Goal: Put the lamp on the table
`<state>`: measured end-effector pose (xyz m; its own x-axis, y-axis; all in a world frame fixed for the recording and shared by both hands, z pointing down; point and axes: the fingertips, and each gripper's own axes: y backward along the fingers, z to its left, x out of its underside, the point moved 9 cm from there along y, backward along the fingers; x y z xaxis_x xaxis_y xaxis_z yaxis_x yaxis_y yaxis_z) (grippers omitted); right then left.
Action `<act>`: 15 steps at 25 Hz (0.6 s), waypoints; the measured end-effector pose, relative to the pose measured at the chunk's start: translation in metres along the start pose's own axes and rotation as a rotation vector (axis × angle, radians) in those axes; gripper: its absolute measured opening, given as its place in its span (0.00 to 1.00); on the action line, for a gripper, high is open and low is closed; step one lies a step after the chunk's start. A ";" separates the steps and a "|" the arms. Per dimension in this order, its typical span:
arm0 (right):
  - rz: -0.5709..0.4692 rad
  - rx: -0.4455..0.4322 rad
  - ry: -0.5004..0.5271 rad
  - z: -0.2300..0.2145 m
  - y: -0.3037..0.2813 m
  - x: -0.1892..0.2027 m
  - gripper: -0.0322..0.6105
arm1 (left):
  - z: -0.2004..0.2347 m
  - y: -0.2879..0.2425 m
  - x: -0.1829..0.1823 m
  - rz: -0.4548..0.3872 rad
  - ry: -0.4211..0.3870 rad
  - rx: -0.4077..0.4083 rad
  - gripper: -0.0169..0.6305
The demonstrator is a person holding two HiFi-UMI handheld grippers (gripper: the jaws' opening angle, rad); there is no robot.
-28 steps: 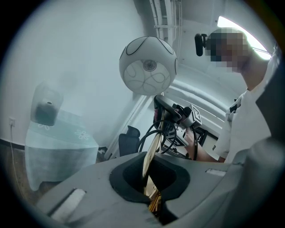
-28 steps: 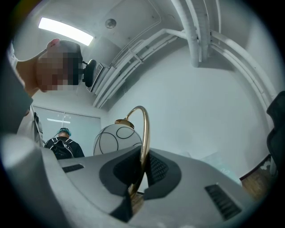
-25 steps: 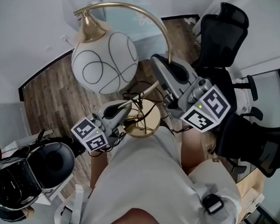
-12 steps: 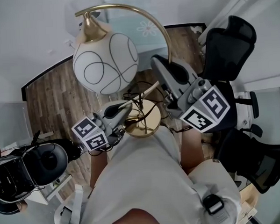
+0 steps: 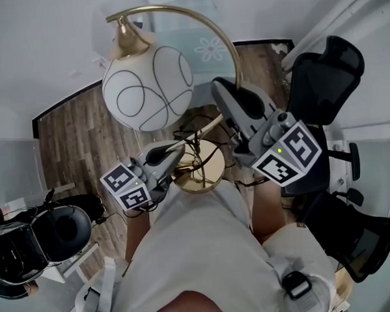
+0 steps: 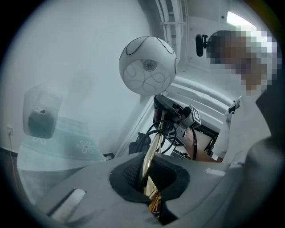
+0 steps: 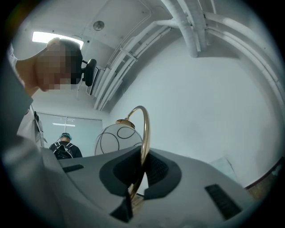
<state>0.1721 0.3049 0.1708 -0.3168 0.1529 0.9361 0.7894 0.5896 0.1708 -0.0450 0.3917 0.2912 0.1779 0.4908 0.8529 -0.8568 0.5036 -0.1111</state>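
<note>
The lamp has a white globe shade (image 5: 147,88) with black loops, a curved brass arm (image 5: 204,24) and a round brass base (image 5: 202,165). It hangs in the air over the wood floor. My left gripper (image 5: 179,150) is shut on the straight brass stem (image 6: 150,156) low down, near the base. My right gripper (image 5: 231,121) is shut on the curved brass arm (image 7: 143,133) higher up. The globe (image 6: 148,65) shows above the left gripper's jaws, and the globe (image 7: 116,139) peeks over the right gripper's jaws. The lamp's black cord (image 5: 193,140) loops round the base.
Black office chairs (image 5: 325,80) stand to the right. A pale rug with flower print (image 5: 202,44) lies ahead by the wall. A black headset (image 5: 49,231) sits at the lower left. A person with a backpack (image 7: 64,147) stands far behind. No table shows.
The floor, chairs and headset slide through the head view while lamp and grippers keep their places against each other: the lamp is being carried along.
</note>
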 end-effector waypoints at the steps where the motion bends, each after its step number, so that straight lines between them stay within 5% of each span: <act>1: 0.002 0.001 0.001 -0.004 -0.006 0.000 0.06 | 0.006 -0.001 -0.003 0.000 0.001 0.001 0.03; 15: 0.011 0.053 0.000 -0.060 -0.077 0.006 0.06 | 0.093 -0.022 -0.046 0.025 0.000 0.032 0.03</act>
<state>0.1410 0.2126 0.1816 -0.3084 0.1592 0.9378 0.7637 0.6292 0.1443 -0.0791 0.2915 0.3022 0.1559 0.5033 0.8499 -0.8759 0.4682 -0.1166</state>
